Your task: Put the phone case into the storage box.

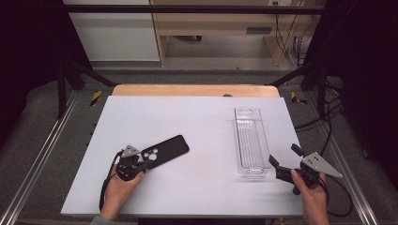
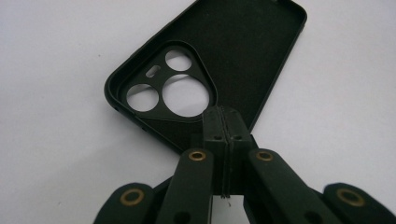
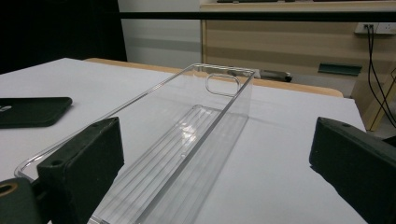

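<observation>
A black phone case (image 1: 166, 149) lies inner side up on the white table, left of centre, its camera cut-outs toward me. My left gripper (image 1: 143, 162) sits at that camera end. In the left gripper view its jaws (image 2: 225, 123) are pressed together over the near side wall of the phone case (image 2: 243, 56). A long clear plastic tray (image 1: 238, 136) stands empty at the right, lengthwise away from me. My right gripper (image 1: 285, 155) hovers at the tray's near right corner, jaws wide apart with nothing between them. In the right gripper view, the tray (image 3: 154, 88) runs ahead between the pads (image 3: 88, 154).
The white tabletop (image 1: 197, 117) has bare room in the middle and at the back. The phone case (image 3: 32, 111) lies far left in the right gripper view. Metal rails run along both table sides, and cables lie on the floor at the right.
</observation>
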The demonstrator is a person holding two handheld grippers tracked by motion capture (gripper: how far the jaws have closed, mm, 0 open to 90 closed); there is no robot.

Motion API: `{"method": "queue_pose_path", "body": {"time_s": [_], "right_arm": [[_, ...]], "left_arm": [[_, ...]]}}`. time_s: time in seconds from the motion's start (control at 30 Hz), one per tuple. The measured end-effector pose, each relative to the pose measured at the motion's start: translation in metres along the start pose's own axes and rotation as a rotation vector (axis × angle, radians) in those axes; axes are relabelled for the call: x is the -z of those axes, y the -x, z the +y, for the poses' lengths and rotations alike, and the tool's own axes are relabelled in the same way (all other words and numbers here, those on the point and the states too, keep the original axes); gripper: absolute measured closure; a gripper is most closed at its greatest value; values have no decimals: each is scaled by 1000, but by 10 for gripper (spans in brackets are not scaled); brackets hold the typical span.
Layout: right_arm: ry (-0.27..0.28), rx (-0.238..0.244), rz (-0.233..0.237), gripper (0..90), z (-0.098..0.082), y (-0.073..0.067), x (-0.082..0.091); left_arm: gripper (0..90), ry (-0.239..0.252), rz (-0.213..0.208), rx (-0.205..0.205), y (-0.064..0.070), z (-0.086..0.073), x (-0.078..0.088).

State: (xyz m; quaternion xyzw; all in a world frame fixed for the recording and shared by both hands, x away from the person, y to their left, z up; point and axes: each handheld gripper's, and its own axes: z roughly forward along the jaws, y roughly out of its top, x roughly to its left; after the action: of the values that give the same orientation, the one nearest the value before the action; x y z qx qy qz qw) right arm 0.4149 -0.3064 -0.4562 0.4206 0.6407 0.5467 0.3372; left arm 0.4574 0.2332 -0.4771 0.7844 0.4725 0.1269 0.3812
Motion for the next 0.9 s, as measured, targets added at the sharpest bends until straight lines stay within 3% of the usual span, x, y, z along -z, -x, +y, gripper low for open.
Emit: {"method": "queue_pose_path", "body": {"time_s": [0.9], "right_arm": [[24, -17, -6, 32, 3, 1, 5]], "left_arm": [[900, -27, -21, 29, -3, -22, 26]]}}
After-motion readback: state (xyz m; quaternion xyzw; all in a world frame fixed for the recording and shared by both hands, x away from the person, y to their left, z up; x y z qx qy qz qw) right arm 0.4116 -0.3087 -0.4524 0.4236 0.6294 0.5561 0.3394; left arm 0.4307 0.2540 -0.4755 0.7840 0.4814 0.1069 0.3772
